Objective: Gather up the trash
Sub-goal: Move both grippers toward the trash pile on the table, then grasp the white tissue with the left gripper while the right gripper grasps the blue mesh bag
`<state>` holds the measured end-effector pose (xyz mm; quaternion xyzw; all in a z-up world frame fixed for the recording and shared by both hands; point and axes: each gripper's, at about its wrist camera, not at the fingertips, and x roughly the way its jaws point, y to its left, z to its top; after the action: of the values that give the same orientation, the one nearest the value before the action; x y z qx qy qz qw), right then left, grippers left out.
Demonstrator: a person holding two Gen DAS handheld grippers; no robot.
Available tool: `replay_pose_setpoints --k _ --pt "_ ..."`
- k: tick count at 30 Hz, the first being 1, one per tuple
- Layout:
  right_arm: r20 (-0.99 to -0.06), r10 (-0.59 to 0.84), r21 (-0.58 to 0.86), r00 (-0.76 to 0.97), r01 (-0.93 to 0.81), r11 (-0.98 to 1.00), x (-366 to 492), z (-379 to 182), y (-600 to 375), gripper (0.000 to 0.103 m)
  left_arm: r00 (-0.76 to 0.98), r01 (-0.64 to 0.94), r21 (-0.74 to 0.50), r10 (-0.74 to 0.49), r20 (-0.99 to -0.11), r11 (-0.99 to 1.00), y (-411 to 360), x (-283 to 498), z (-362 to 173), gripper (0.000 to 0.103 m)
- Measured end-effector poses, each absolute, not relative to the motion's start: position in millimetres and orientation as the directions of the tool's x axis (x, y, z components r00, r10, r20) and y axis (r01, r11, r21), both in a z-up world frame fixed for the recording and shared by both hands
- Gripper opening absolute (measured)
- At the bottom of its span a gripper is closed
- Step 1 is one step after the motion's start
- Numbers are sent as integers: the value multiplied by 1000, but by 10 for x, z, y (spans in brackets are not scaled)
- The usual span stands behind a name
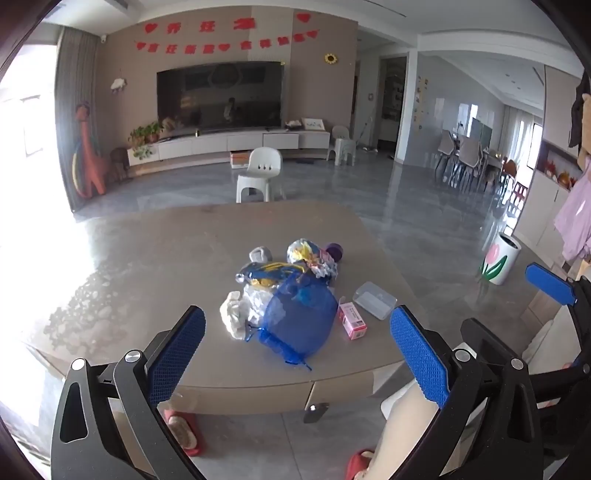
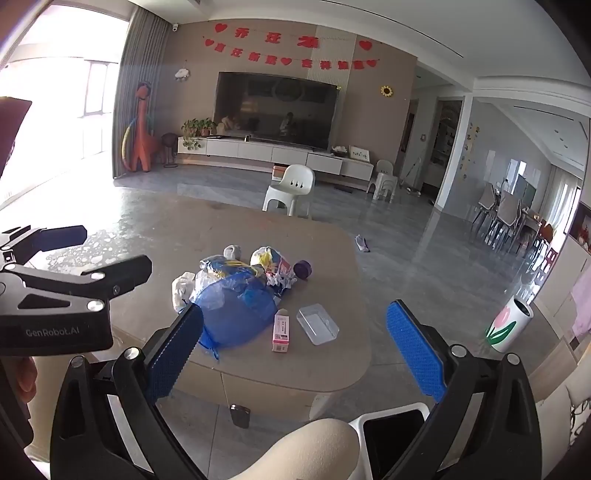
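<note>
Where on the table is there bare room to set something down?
The table is bare left of the blue mesh bag and beyond the purple cap. Crowded mid-right: wrappers, pink box, clear plastic tray.

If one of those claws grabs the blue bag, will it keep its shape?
Probably not. The blue bag looks like thin see-through film, slumped on the table, so it should crumple and sag. It seems light. Its drawstring trails loose and may dangle.

Pink box (image 2: 280, 331) print too small, red wall banner (image 1: 225, 35) characters blurred
</note>
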<state>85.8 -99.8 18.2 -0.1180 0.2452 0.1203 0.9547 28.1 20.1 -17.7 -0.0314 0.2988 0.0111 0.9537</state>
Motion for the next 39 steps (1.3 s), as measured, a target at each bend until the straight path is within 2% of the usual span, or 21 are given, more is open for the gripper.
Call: replay_pose_setpoints --k 9,21,39 --pt "-512 201 -144 835 -314 938 1150 95 -894 99 825 -75 -49 34 -565 996 432 400 -298 98" --pt "-561 224 -127 797 -350 928 1597 -180 -716 99 788 -88 -80 20 -615 993 679 841 -707 98" --pt "-614 306 -115 727 -466 877 2122 -725 -114 99 706 -202 -40 118 -698 978 1270 1527 -1488 98"
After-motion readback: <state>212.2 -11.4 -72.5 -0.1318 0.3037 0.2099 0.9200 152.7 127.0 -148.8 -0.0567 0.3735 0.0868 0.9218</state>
